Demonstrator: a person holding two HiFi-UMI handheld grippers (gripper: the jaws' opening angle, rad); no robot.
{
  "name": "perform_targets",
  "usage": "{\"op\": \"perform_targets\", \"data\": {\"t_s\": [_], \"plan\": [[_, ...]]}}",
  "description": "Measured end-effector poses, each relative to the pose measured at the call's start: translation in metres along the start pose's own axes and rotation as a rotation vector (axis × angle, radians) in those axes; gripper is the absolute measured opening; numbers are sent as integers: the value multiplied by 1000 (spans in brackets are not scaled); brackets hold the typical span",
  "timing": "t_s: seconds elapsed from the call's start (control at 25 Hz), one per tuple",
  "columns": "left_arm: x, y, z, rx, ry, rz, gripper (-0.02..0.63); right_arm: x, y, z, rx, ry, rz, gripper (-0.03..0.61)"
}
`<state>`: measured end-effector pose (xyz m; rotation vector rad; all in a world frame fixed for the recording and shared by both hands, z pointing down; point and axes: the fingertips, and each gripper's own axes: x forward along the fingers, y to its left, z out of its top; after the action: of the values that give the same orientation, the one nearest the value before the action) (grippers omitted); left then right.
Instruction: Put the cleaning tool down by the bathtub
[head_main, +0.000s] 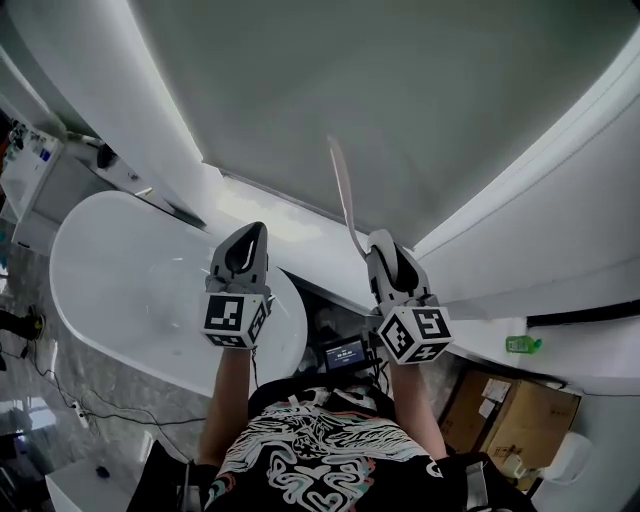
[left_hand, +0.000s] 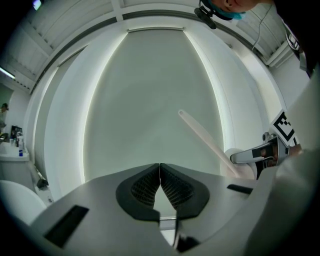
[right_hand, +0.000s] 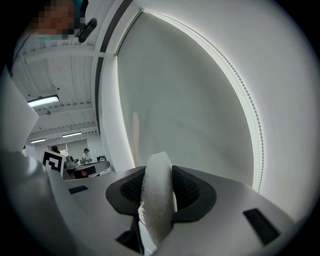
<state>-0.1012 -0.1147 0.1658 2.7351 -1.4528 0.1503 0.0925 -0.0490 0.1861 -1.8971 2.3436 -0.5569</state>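
The white oval bathtub (head_main: 130, 270) lies at the left of the head view, below and left of both raised grippers. My right gripper (head_main: 378, 240) is shut on the cleaning tool, whose long pale handle (head_main: 343, 195) sticks out ahead toward the grey wall panel. In the right gripper view the tool's white spongy head (right_hand: 157, 195) is pinched between the dark pads of the right gripper (right_hand: 159, 172). My left gripper (head_main: 250, 232) is beside it, over the tub's right end. Its pads meet at the tips with nothing between them (left_hand: 159, 167). The handle (left_hand: 202, 137) also crosses the left gripper view.
A lit grey wall panel (head_main: 400, 100) fills the view ahead. A green bottle (head_main: 522, 344) stands on a white ledge at the right, with a cardboard box (head_main: 510, 400) below it. Cables (head_main: 40, 370) trail on the floor left of the tub. A shelf with items (head_main: 30, 150) is at far left.
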Motion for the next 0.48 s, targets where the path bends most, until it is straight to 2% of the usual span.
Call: {"op": "perform_targets", "data": {"t_s": [0.48], "plan": [[42, 22, -11, -29, 12, 20, 17, 48, -8, 2, -2, 18, 36, 146]]}}
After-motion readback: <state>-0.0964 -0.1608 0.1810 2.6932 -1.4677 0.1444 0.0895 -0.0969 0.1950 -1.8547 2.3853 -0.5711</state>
